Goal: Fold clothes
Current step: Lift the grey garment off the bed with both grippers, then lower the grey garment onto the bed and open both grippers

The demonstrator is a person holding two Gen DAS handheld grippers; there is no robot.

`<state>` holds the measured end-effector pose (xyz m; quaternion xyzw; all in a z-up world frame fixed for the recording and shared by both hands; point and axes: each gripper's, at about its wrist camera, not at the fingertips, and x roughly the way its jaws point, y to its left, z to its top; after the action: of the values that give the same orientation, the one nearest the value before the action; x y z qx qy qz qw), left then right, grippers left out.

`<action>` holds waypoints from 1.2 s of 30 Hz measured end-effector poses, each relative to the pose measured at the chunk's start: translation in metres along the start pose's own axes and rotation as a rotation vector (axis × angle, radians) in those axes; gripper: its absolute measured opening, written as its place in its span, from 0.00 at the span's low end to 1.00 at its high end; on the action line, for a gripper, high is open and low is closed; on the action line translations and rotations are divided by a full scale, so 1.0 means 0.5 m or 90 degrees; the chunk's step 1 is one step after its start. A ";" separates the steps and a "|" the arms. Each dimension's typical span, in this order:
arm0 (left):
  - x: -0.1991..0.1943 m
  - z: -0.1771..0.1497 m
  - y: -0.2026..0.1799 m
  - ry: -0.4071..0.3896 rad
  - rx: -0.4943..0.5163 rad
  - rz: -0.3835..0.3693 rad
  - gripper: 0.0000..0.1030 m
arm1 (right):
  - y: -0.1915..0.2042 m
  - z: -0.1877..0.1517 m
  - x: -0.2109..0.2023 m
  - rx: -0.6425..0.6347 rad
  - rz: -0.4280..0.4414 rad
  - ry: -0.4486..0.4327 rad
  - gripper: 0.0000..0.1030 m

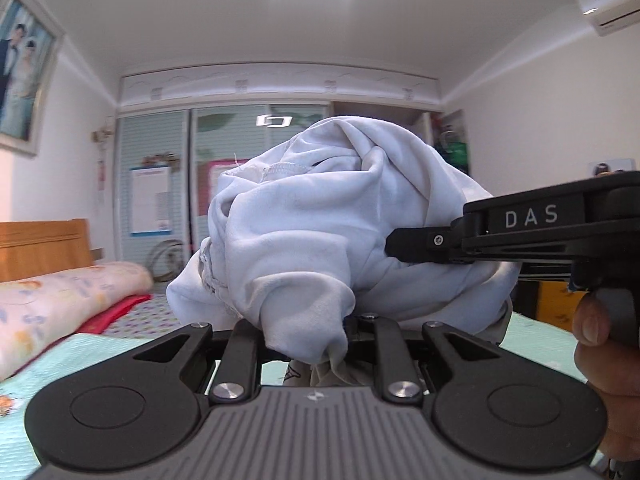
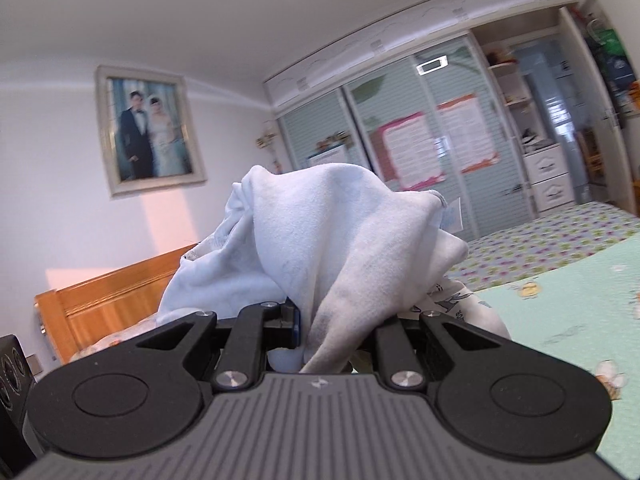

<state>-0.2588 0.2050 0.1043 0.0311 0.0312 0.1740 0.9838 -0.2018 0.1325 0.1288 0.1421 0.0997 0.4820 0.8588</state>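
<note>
A crumpled white garment [image 1: 312,216] is held up above the bed and fills the middle of both wrist views. Its lower folds drop between the fingers of my left gripper [image 1: 316,344], which is shut on the cloth; the fingertips are hidden under it. From the right, my right gripper [image 1: 394,244] reaches into the side of the bundle, held by a person's hand [image 1: 600,344]. In the right wrist view the garment [image 2: 320,224] drapes over my right gripper [image 2: 328,340], pinched between its fingers. A printed part of the cloth hangs below on the right.
Below lies a bed with a mint green sheet [image 2: 560,300] and a dotted cover. A rolled pink quilt [image 1: 60,300] lies on the left by the wooden headboard [image 2: 112,300]. A wardrobe with sliding doors [image 1: 160,180] stands behind. A black box [image 2: 12,364] sits at the far left.
</note>
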 end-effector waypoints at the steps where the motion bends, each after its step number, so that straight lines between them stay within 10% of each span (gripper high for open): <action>1: 0.004 -0.001 0.016 0.002 -0.002 0.010 0.19 | 0.012 -0.006 0.020 0.001 0.008 0.005 0.15; 18: 0.087 -0.186 0.249 0.139 -0.093 0.090 0.19 | 0.098 -0.202 0.387 -0.008 0.013 0.170 0.15; 29: 0.138 -0.221 0.289 0.210 -0.081 0.032 0.20 | 0.053 -0.243 0.371 0.054 -0.047 0.185 0.14; 32: 0.129 -0.240 0.279 0.241 -0.064 0.024 0.33 | 0.032 -0.278 0.357 0.091 -0.084 0.225 0.15; 34: 0.114 -0.258 0.275 0.256 -0.046 0.039 0.47 | 0.017 -0.301 0.349 0.116 -0.110 0.253 0.28; 36: 0.092 -0.272 0.278 0.266 -0.046 0.056 0.59 | -0.004 -0.330 0.335 0.158 -0.128 0.292 0.66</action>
<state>-0.2727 0.3582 -0.0233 -0.0394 0.2268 0.2208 0.9478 -0.1646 0.2993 -0.0326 0.1229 0.3635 0.3977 0.8334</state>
